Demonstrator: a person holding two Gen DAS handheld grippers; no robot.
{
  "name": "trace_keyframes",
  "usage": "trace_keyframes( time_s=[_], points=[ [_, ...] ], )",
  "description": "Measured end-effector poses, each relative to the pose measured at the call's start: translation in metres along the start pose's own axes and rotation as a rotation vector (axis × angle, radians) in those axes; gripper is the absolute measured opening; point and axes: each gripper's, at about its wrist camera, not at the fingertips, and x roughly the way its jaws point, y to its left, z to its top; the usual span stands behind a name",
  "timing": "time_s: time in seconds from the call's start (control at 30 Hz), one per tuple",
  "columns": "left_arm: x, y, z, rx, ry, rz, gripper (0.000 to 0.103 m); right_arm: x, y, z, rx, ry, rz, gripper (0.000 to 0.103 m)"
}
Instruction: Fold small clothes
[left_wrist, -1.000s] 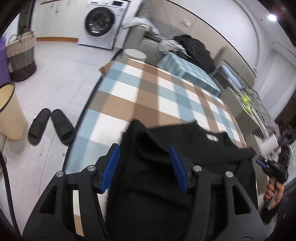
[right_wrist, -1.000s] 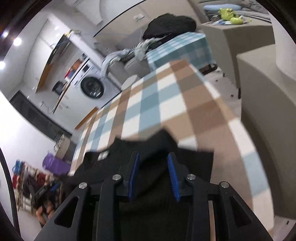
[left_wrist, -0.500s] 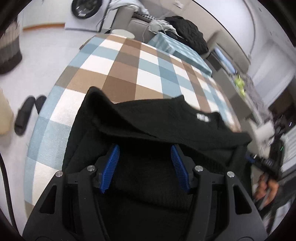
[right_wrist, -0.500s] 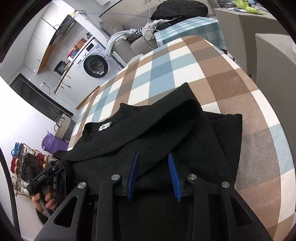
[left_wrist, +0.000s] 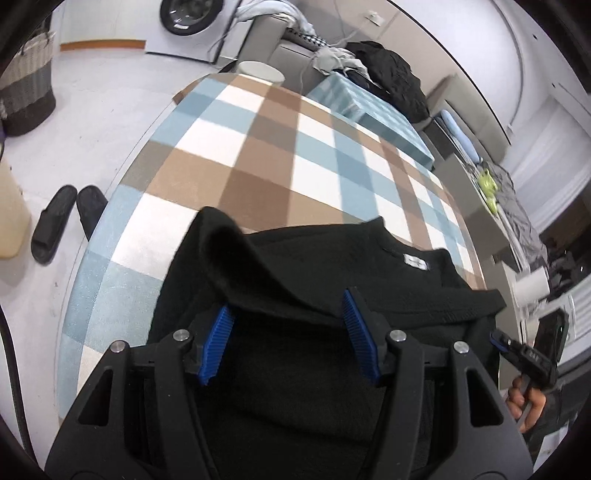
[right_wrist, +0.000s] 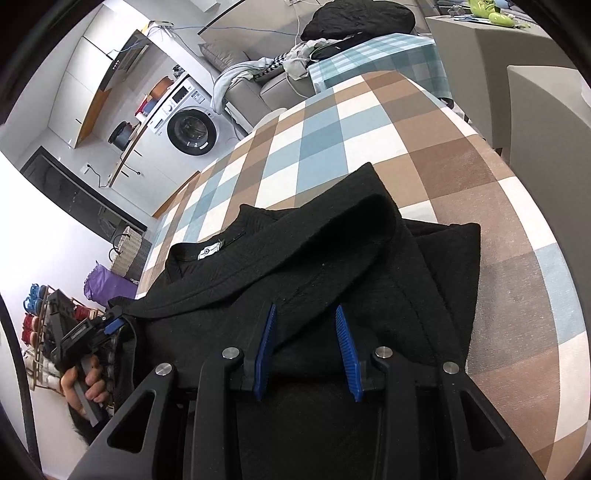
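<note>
A black knit garment (left_wrist: 317, 273) lies on the checked table (left_wrist: 258, 147), its near part folded over toward the white neck label (left_wrist: 415, 260). It also shows in the right wrist view (right_wrist: 303, 266) with the label (right_wrist: 208, 252). My left gripper (left_wrist: 288, 325) is open, its blue pads on either side of a raised fold at the garment's left end. My right gripper (right_wrist: 304, 332) is open over the garment's right end; the cloth lies between and under its fingers. Each gripper shows at the edge of the other's view, hand-held.
Black slippers (left_wrist: 62, 221) and a beige bin (left_wrist: 11, 214) are on the floor left of the table. A wicker basket (left_wrist: 26, 92), a washing machine (right_wrist: 190, 127) and a sofa with clothes (right_wrist: 332, 29) stand beyond. A grey cabinet (right_wrist: 546, 110) is at the right.
Both grippers carried the near edge of the garment forward and laid it over. The jaws have drawn back a little and the cloth now rests on the table.
</note>
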Motion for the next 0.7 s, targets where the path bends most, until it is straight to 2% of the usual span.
trace_keyframes(
  time_s=[0.03,0.07,0.1,0.13,0.37,0.57,0.6,0.63,0.7],
  points=[
    [0.0,0.004,-0.001,-0.012,-0.01,-0.002,0.035,0.0,0.0,0.0,-0.001,0.001,0.002,0.034],
    [0.0,0.009,-0.002,-0.021,-0.018,-0.013,0.028,0.0,0.0,0.0,0.0,0.001,0.001,0.034],
    [0.0,0.011,-0.002,-0.021,-0.023,-0.018,0.017,0.001,0.001,0.0,0.0,0.002,0.0,0.034],
    [-0.001,0.013,-0.002,-0.019,-0.029,-0.02,0.015,0.001,0.0,0.0,-0.002,0.005,0.0,0.034],
    [-0.017,0.016,-0.009,0.004,-0.046,-0.017,0.015,0.01,0.002,0.0,-0.002,0.015,-0.004,0.034],
    [-0.013,0.02,-0.011,0.005,-0.041,-0.009,0.015,0.018,0.003,0.002,0.007,0.018,-0.012,0.034],
    [-0.014,0.02,-0.011,0.005,-0.049,-0.018,0.013,0.019,0.003,0.002,0.009,0.017,-0.017,0.034],
    [-0.015,0.02,-0.011,0.006,-0.058,-0.021,0.006,0.021,0.003,0.003,0.012,0.014,-0.022,0.034],
    [-0.018,0.019,-0.009,0.013,-0.074,-0.027,0.003,0.024,0.003,0.005,0.02,0.005,-0.028,0.034]
  ],
)
